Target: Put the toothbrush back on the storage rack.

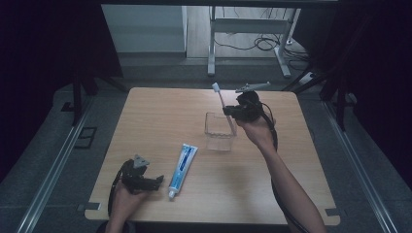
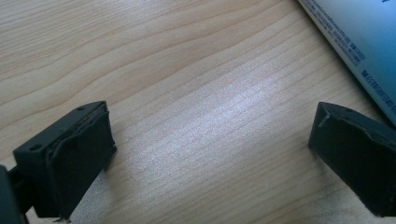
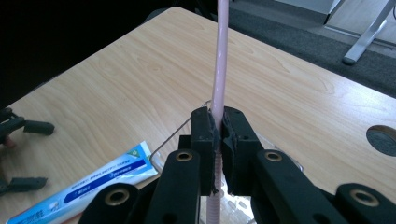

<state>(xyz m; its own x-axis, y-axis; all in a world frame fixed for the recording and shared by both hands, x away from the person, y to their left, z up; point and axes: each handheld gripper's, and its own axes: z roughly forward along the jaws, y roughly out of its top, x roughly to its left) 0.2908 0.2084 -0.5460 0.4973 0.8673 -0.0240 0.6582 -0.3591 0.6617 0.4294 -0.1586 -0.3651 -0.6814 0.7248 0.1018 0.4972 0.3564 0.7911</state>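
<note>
High view: your right gripper (image 1: 228, 112) clamps the pink toothbrush (image 1: 222, 103) above the clear cup (image 1: 218, 131); tilt it and the handle strikes the rim, tipping the cup. Your left gripper (image 1: 156, 182) rests released beside the toothpaste (image 1: 183, 165).

A light wooden surface (image 1: 160, 116) with rounded corners and visible grain stands in a dim room; a round cable hole (image 3: 384, 138) is cut near one of its edges; small notches mark its near corners; grey carpeted floor (image 1: 58, 145) surrounds it on all sides; metal floor rails (image 1: 51, 179) run along the left and right sides; dark curtains (image 1: 43, 53) hang at both sides, almost black; beyond the far edge, a brighter opening shows a pale wall (image 1: 143, 26) and a white desk frame (image 1: 248, 29) on metal legs; black cables (image 1: 265, 43) lie tangled on the floor beneath that frame; light is soft and comes from the far side.
</note>
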